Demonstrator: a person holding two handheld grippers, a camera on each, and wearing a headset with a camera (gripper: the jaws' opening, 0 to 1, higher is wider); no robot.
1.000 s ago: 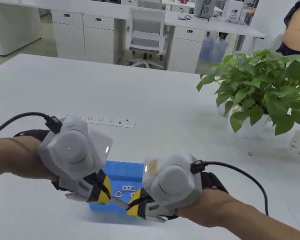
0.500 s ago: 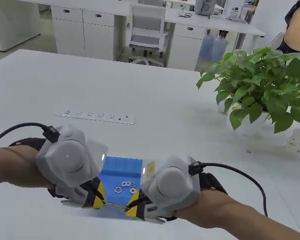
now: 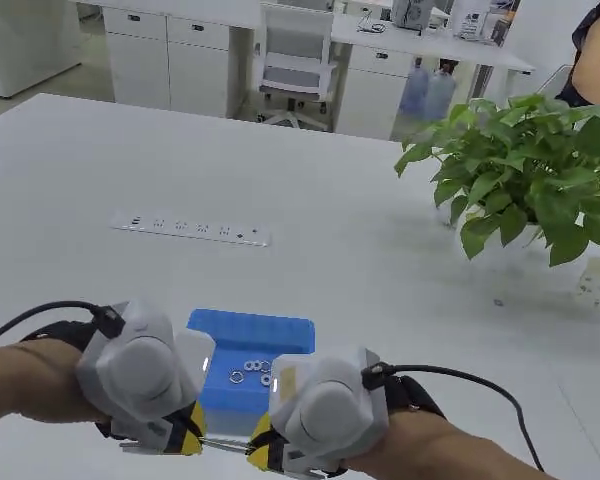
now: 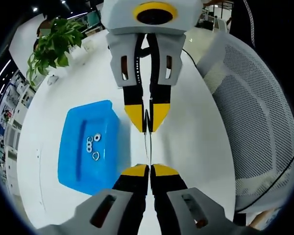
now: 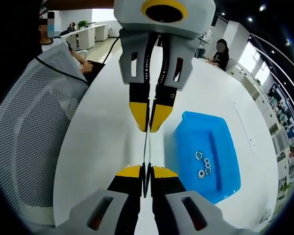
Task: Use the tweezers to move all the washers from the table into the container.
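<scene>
Left gripper (image 4: pixel 149 169) and right gripper (image 4: pixel 148 122) meet nose to nose at the near edge of the table (image 3: pixel 330 200). Each pair of jaws is pressed together on one end of the tweezers (image 4: pixel 147 142), seen edge-on as a thin metal line bridging the two. The blue container (image 3: pixel 250 325) stands just beyond them, with a small cluster of washers (image 3: pixel 250 372) lying flat on its floor.

Handling, as a judgement: the tweezers are light, springy and slippery. They are best held at mid-length across the two flat arms, leaving the tips free. The washers are small, hard and thin, and likely to skate; one is best nipped across its ring.

Hard to make out: the tweezer tips, hidden within the jaws, and which end is which. The grippers' housings in the head view cover the tabletop beneath them, so any washer lying there cannot be seen.
</scene>
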